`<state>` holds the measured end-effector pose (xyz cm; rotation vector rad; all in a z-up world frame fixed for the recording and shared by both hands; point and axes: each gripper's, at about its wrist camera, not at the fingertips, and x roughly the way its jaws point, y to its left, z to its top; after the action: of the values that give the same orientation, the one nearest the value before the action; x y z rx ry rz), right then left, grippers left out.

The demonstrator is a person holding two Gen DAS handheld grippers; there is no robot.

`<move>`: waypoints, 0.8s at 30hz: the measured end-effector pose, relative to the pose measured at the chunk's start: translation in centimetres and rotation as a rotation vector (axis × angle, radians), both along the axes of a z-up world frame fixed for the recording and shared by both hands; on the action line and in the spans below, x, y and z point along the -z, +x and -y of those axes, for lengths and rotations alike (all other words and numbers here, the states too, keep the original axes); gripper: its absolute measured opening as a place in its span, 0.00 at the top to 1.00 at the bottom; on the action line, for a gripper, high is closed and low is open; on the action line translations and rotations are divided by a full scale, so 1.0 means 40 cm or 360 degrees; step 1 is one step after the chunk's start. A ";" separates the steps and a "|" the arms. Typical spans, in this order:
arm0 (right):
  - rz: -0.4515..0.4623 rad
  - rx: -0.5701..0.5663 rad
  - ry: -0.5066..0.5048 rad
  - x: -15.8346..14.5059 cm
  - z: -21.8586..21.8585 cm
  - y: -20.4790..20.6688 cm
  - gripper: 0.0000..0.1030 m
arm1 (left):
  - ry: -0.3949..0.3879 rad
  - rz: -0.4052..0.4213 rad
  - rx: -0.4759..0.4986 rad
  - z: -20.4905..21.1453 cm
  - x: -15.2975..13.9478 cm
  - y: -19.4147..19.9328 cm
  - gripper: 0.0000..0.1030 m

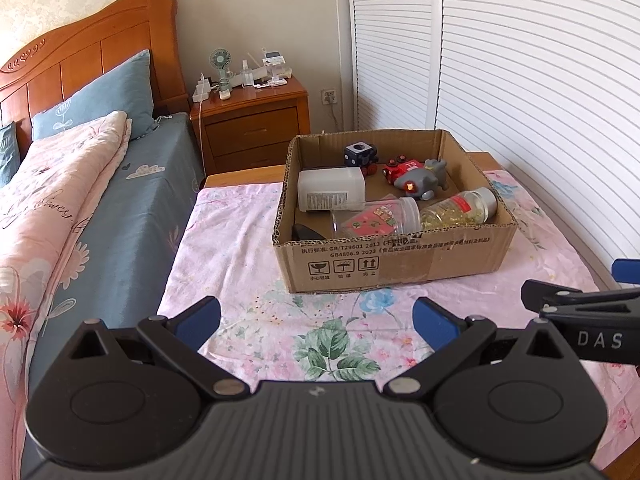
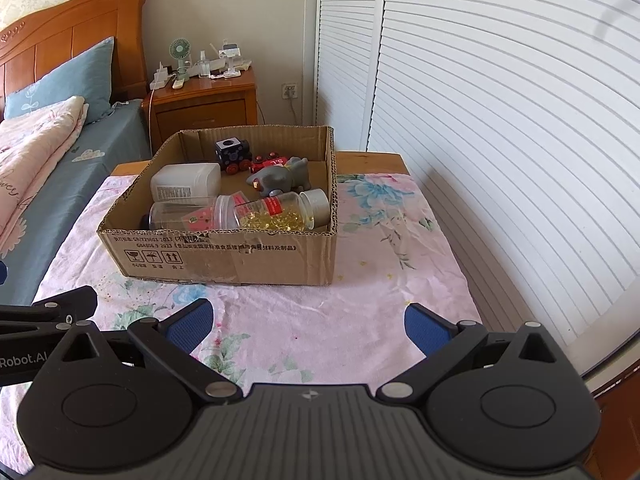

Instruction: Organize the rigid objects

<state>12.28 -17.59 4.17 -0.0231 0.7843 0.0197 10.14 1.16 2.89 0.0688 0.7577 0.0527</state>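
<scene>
Your fingers are spread wide on both sides and grip nothing: the left gripper (image 1: 316, 322) and the right gripper (image 2: 310, 326) both hover over the pink floral cloth (image 1: 248, 248), on the near side of the open brown cardboard box (image 1: 400, 260).

You'll find everything for the task inside that box, which sits on the cloth in front of both grippers. Against its left wall lies a white rectangular plastic bottle (image 1: 332, 192) on its side. Along the box's near wall lie two clear jars end to end — a clear plastic jar with a pink label (image 1: 376, 220), and toward the box's right wall a clear jar of yellow capsules with a silver cap (image 1: 460, 210). Just behind the jars sits a grey toy animal (image 1: 424, 180), touching a red toy train (image 1: 400, 168). A dark blue cube (image 1: 360, 154) stands nearest the box's far wall.
</scene>
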 end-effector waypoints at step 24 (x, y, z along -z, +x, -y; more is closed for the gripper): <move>-0.0003 -0.0007 0.0005 0.001 0.000 0.001 0.00 | 0.0007 0.0006 -0.0021 -0.006 -0.003 -0.002 0.01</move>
<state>12.33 -17.59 4.15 -0.0214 0.7863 0.0251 10.07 1.42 3.00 0.0676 0.7542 0.0670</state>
